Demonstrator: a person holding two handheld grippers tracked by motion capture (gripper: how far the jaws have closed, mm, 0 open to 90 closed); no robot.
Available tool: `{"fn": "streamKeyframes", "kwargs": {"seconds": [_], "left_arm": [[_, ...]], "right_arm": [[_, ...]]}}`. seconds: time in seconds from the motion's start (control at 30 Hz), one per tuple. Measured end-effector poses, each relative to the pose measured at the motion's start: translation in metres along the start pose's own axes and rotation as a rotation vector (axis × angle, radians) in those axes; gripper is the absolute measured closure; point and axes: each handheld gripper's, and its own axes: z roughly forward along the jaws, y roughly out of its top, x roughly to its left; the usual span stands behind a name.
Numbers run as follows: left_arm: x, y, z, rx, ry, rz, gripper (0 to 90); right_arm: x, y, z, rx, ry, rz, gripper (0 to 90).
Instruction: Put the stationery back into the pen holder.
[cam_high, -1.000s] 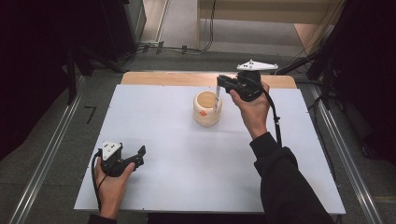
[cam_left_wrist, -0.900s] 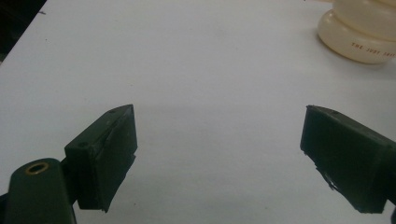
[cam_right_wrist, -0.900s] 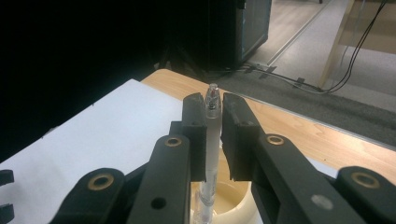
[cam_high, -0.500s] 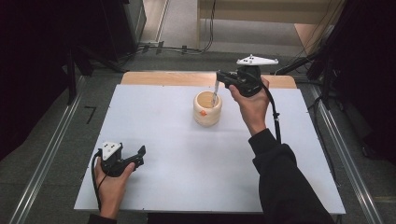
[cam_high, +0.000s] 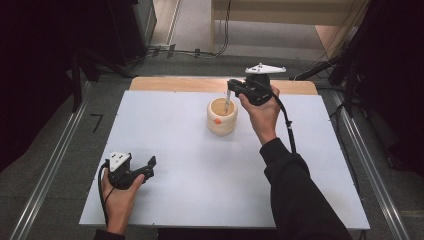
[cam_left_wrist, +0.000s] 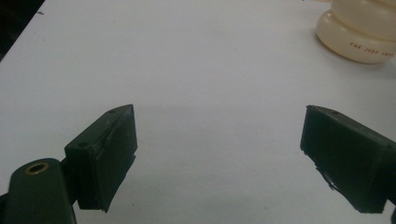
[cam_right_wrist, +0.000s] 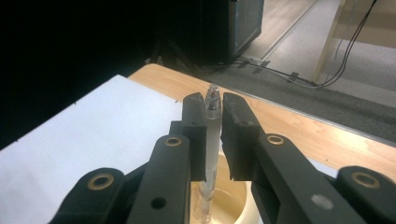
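1. Cup (cam_high: 222, 116) taken as the landmark: cream-coloured, round, open-topped, stood upright on the white tabletop (cam_high: 200, 180), toward the far middle of it. A small orange mark is seen on its near wall in the high view; red lettering is seen low on its wall in the left gripper view (cam_left_wrist: 362, 28).
2. Pen (cam_right_wrist: 211, 140), clear-bodied, is held upright above the cup by the right claw (cam_high: 229, 90); its lower end is dipped inside the cup mouth, its top end is seen above the jaws. Whether the tip touches the cup bottom cannot be told.
3. Right claw is closed narrowly on the pen, one jaw pressed on each side of the barrel, as seen in the right gripper view (cam_right_wrist: 212, 140). It is placed just above and behind the cup's far-right rim; the hand (cam_high: 262, 112) is placed right of the cup.
4. Left claw (cam_high: 149, 167) is spread wide with nothing between the jaws; bare tabletop is seen in the gap in the left gripper view (cam_left_wrist: 219, 154). It is held low at the tabletop, well apart from the cup, on its near-left side, jaws pointed roughly toward the cup.
5. Wooden strip (cam_high: 175, 84) of the tabletop is seen behind the cup, beyond the white sheet's far edge.
6. Cables (cam_high: 190, 51) are seen on the floor beyond that, well behind the cup.
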Motion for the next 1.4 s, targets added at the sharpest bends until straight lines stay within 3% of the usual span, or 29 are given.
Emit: {"fn": "streamKeyframes", "kwargs": {"seconds": [0.4, 1.13, 1.4], "left_arm": [[0.000, 0.000, 0.001, 0.005, -0.001, 0.002, 11.6], [-0.001, -0.001, 0.002, 0.010, 0.001, 0.003, 11.6], [-0.001, -0.001, 0.002, 0.009, 0.000, 0.003, 11.6]], "right_arm": [[-0.001, -0.021, 0.023, 0.078, 0.001, 0.010, 77.9], [-0.003, -0.035, 0.040, 0.123, -0.003, 0.019, 77.6], [-0.005, -0.037, 0.040, 0.113, -0.008, 0.009, 65.7]]}}
